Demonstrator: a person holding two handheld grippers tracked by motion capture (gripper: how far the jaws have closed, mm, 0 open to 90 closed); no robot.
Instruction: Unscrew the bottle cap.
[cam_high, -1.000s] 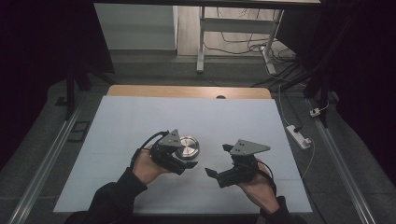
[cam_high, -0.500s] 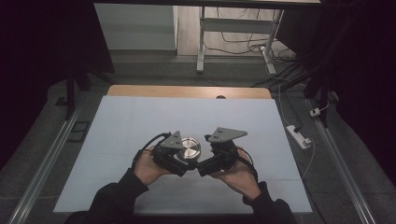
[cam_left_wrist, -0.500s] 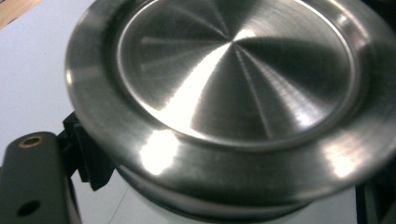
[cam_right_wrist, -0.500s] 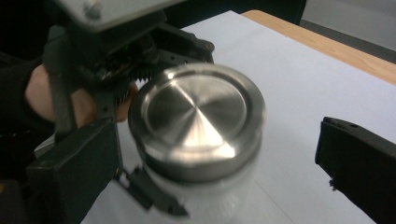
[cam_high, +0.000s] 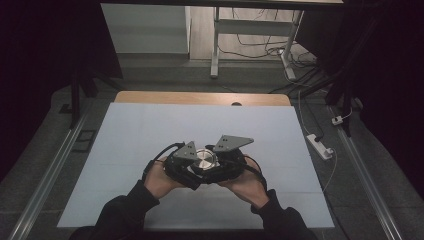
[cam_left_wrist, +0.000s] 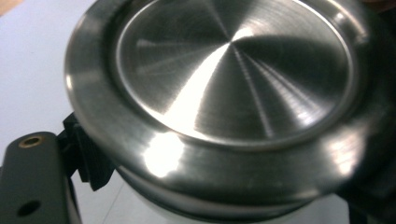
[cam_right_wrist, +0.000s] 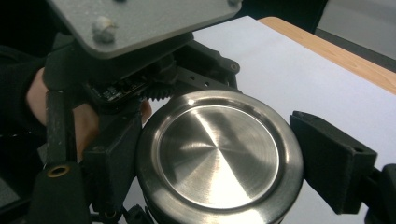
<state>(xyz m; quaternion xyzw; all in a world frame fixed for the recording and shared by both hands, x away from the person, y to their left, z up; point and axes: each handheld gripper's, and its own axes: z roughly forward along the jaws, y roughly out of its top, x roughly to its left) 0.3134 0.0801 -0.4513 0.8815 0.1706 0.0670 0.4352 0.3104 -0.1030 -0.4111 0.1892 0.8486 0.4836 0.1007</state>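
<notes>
Above the table's near edge, both hands (cam_high: 165, 180) press their grippers against the steel lid (cam_high: 204, 160).

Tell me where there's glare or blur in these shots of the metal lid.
Left gripper view: the metal lid sits very close, soft-edged, with a bright fan of glare across its brushed face. Right gripper view: sharper, one streak of glare. High view: room dark, the white table evenly lit.

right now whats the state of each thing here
steel lid: on its container, shiny top up, held above the table
left hand-held gripper: shut on the lidded container from its side
right hand-held gripper: jaws either side of the lid, a small gap showing at one pad
white table sheet: flat, bare around the hands
</notes>
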